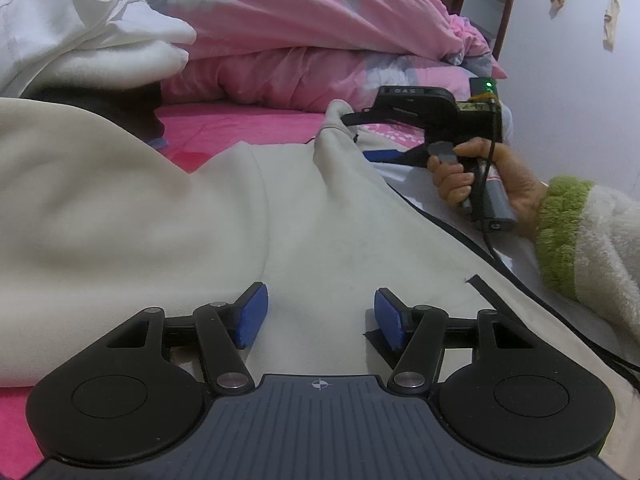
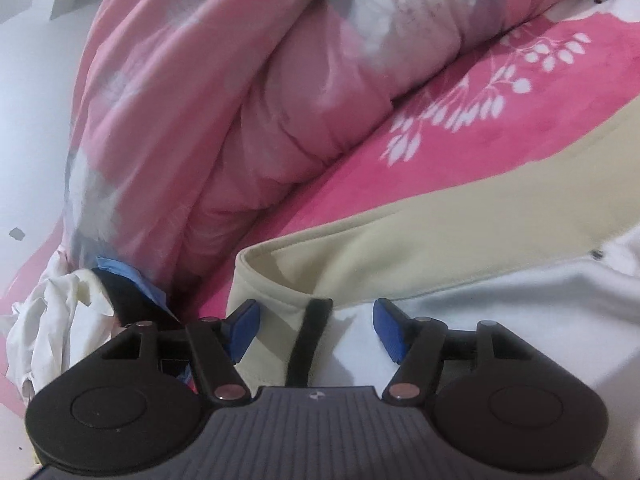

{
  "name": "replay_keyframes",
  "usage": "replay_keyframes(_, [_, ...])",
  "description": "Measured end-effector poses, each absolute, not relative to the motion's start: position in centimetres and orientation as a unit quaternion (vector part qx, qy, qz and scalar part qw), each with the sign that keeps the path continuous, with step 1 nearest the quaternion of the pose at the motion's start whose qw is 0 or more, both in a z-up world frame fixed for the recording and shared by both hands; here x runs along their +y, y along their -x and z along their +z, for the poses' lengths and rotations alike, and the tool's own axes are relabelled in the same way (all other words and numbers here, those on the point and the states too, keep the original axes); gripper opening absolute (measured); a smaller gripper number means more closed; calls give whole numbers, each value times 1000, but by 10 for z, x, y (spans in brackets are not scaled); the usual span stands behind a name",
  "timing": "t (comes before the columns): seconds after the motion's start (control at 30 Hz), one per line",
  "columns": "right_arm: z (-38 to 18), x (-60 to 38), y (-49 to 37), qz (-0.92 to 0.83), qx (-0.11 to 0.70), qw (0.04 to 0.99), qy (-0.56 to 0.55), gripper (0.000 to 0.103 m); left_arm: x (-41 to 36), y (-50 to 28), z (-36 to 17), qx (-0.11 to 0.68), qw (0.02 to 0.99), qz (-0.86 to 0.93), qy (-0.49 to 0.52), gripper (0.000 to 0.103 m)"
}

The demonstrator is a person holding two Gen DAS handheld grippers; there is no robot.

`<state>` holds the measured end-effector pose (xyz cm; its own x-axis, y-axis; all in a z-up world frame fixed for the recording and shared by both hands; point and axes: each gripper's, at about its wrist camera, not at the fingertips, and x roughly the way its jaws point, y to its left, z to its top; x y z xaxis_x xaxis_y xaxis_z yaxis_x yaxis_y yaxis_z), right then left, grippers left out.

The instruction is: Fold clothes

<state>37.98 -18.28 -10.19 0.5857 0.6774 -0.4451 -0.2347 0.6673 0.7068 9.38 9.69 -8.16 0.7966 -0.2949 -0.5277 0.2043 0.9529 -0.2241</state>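
A cream garment with black trim lies spread over the bed. My left gripper is open just above it, and nothing sits between its blue pads. A hand holds my right gripper at the garment's far edge, where a raised peak of cloth leans on its upper finger. In the right wrist view the right gripper is open over the garment's cream hem corner. A black strap and white lining lie between the pads, which do not press on them.
A pink quilt is bunched along the back of the bed, on a pink floral sheet. White clothes are piled at the far left. A crumpled white cloth lies by the quilt. A green-cuffed fleecy sleeve enters from the right.
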Motion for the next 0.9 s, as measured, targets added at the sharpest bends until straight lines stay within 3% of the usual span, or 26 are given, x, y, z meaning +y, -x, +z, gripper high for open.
replay_keyframes(0.07, [-101, -176, -379, 276, 358, 844, -289, 59, 97, -93, -81, 290, 945, -133, 78, 60])
replay_keyframes(0.13, [-101, -170, -378, 279, 352, 849, -278, 44, 97, -93, -81, 290, 944, -133, 78, 61])
replay_keyframes(0.47, [-112, -172, -378, 297, 358, 822, -330, 42, 96, -92, -82, 290, 944, -135, 80, 61])
replay_keyframes(0.53, [-108, -173, -374, 302, 347, 828, -321, 24, 97, -93, -82, 290, 944, -135, 81, 61])
replay_keyframes(0.73, [-79, -180, -350, 296, 308, 854, -298, 14, 98, -93, -81, 289, 944, -135, 82, 61])
replay_keyframes(0.9, [-30, -153, -318, 222, 255, 935, -111, 12, 98, -91, -80, 287, 945, -132, 84, 61])
